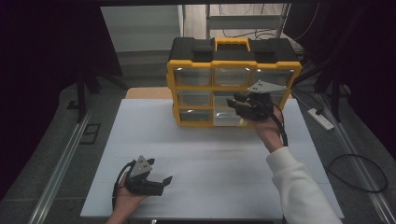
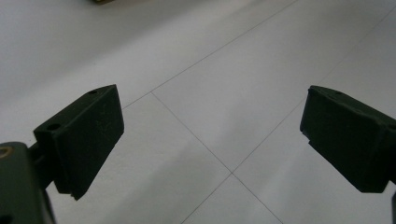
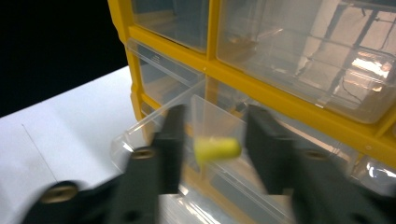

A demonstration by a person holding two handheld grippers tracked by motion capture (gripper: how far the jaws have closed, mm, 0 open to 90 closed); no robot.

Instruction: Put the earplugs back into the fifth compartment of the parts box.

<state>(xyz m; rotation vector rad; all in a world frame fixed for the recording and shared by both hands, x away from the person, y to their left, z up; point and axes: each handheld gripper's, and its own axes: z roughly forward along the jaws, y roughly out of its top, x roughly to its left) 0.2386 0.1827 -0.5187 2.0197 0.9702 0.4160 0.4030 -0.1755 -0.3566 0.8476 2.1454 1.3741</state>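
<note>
- Jaws of the right gripper point(image 3: 212, 154) stand apart, a small yellow piece point(image 3: 217, 149) between them over the pulled-out clear drawer point(image 3: 187, 126), low in the yellow organizer point(image 1: 233, 84) at the table's far side.
- Judged step: dropping the piece into that drawer; next the drawer needs pushing shut.
- Blur hides whether either jaw touches the piece.
- Left gripper point(image 2: 212, 140), jaws wide apart and empty, rests above the white table point(image 1: 210, 158), near left.
</note>
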